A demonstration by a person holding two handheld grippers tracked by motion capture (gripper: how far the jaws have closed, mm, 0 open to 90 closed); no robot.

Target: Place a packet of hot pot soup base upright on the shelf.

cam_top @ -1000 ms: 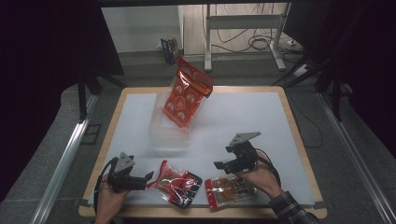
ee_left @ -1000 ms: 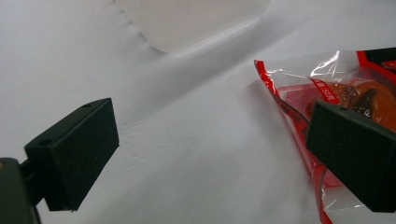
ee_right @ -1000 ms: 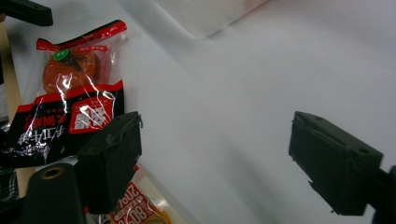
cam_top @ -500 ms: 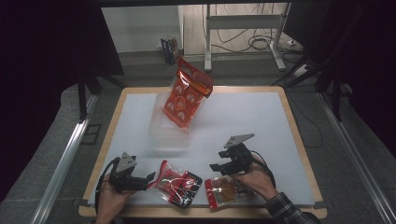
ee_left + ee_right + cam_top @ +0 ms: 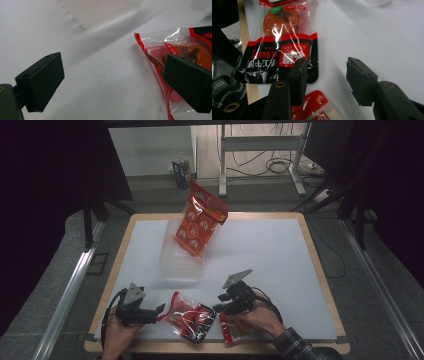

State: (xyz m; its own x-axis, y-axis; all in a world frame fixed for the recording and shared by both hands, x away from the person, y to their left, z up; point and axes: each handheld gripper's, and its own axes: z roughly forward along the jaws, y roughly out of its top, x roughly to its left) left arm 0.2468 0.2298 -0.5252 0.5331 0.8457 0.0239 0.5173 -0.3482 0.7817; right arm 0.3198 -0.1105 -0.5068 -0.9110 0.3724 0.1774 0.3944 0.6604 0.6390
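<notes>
A red-and-black plastic snack packet [image 5: 189, 316] is seen lying flat at the lower centre of the high view, on the white table top [image 5: 270, 255]. The left gripper [image 5: 161, 308], at lower left, is held with its jaws wide apart beside the packet's edge; contact cannot be judged. The right gripper [image 5: 218, 310], jaws likewise apart, is poised over a second, smaller red packet [image 5: 226, 326]. A tall red bag [image 5: 199, 219] is propped in a clear plastic container [image 5: 181, 262] at upper centre.
</notes>
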